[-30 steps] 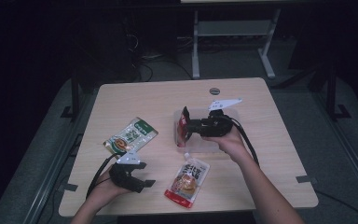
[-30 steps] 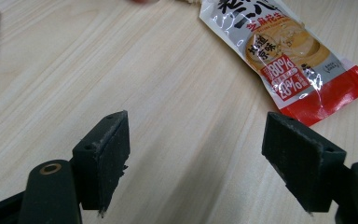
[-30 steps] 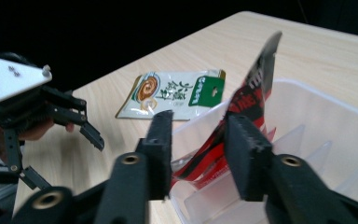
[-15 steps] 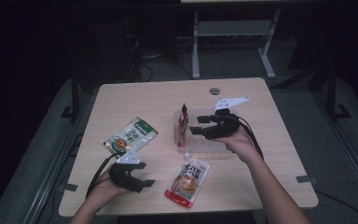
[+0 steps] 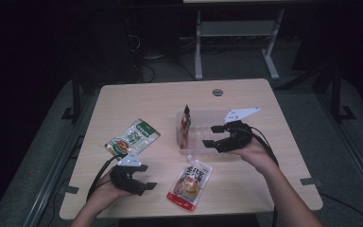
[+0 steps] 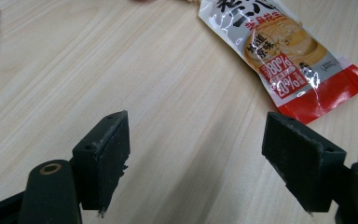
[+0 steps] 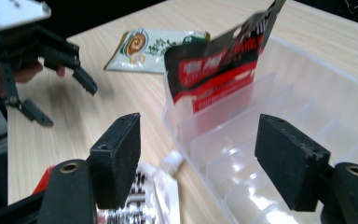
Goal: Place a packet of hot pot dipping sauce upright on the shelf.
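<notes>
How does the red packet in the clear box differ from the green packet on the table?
The red packet stands on edge at the left end of the clear box; the green packet lies flat on the table. The red one is mainly red and black, the green one pale with a green top. Both are sealed snack pouches, and neither is held.

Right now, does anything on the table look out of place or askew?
Only mildly: the red snack packet stands on edge, leaning at the left end of the clear plastic divider box, not lying flat. The green packet and the red-and-white pouch lie flat on the table. Nothing looks spilled or torn.
</notes>
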